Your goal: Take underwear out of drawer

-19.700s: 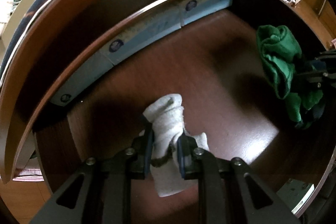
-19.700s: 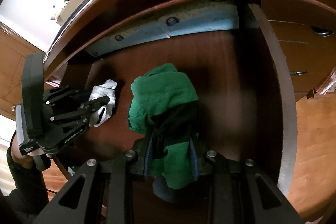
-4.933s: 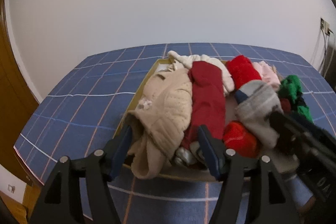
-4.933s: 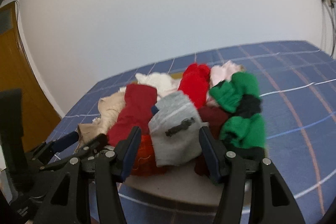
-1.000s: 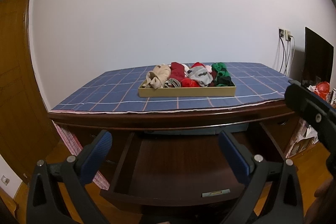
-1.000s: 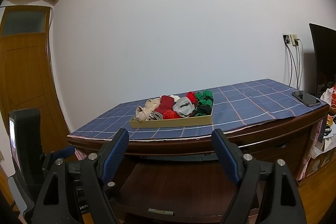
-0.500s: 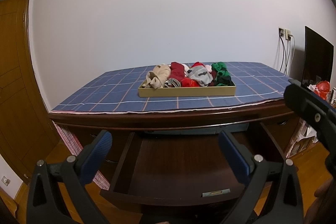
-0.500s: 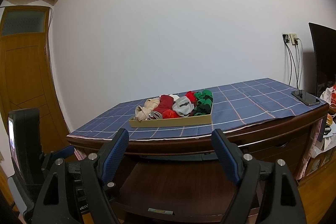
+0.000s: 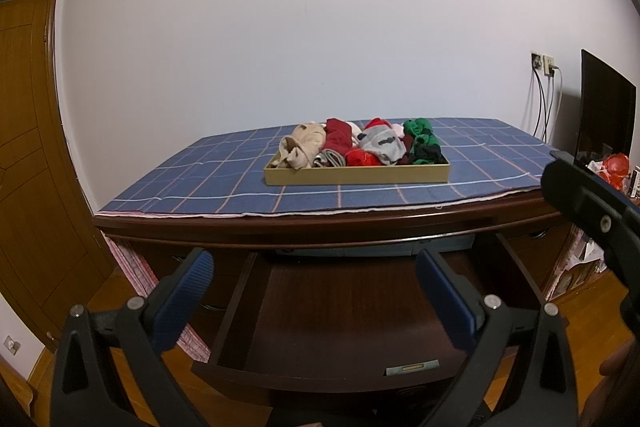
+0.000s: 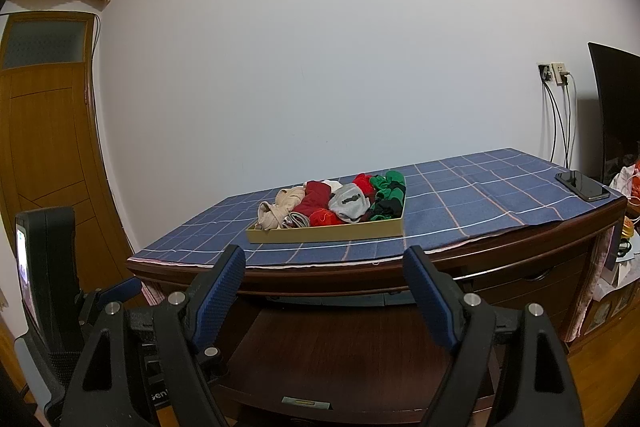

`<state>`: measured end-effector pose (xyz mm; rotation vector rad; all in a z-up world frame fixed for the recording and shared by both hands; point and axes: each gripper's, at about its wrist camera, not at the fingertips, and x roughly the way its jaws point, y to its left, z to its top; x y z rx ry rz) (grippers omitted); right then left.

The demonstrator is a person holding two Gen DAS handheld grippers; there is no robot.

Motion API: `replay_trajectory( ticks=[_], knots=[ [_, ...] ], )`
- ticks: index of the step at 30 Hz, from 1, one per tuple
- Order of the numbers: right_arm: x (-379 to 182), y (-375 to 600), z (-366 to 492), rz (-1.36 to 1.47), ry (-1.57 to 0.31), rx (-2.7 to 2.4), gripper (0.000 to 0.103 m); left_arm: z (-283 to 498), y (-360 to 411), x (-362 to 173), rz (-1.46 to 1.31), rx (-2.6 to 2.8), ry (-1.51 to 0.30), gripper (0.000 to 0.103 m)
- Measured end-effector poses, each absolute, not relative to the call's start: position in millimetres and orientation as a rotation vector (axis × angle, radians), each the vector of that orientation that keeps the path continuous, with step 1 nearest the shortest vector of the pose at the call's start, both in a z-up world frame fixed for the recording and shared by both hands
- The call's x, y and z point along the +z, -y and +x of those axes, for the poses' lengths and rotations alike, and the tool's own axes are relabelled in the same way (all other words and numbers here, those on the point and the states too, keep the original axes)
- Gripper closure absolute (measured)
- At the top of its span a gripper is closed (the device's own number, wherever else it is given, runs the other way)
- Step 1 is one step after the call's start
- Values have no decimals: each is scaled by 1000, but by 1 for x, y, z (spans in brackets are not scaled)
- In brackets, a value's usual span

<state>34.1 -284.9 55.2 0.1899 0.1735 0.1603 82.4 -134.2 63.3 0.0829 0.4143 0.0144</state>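
Both pairs of tongs hang back from the dark brown wooden desk [image 9: 360, 227], well apart from everything on it. The left tongs [image 9: 320, 291] stand spread wide with nothing between their blue-padded fingers [image 9: 188, 291], and through the gap shows the pulled-out dark wooden drawer [image 9: 340, 323], its bare floor showing no clothing. The right tongs [image 10: 324, 291] are likewise spread wide and grip nothing (their blue pads [image 10: 428, 303] frame the desk's front edge and the drawer floor below it).

The underwear lies out of the drawer: a heap of rolled and crumpled underwear pieces [image 9: 360, 145] fills the far half of a shallow tan cardboard tray [image 9: 356, 174], which sits on the blue checked cloth [image 9: 200, 183] covering the desk top. From the left view the tray lies at twelve o'clock from the tongs. Within the heap, a beige piece [image 9: 302, 143] is at nine o'clock, a dark red one [image 9: 338, 135] next to it, a grey one [image 9: 382, 143] past the middle, and a green and black one [image 9: 422, 143] at three o'clock.

In the right view a black phone [image 10: 582, 185] rests on the cloth at about two o'clock, well apart from the tray, and the left tongs' black body shows at eight o'clock. A brown wooden door [image 10: 44, 155] stands at nine o'clock.
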Motion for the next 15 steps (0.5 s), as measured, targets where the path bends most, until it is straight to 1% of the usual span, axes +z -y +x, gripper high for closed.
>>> replay_trajectory(
  ticks=[15],
  knots=[
    [56,286,33,194,-171,154,20,83,137,63,100,14,-414,0]
  ],
)
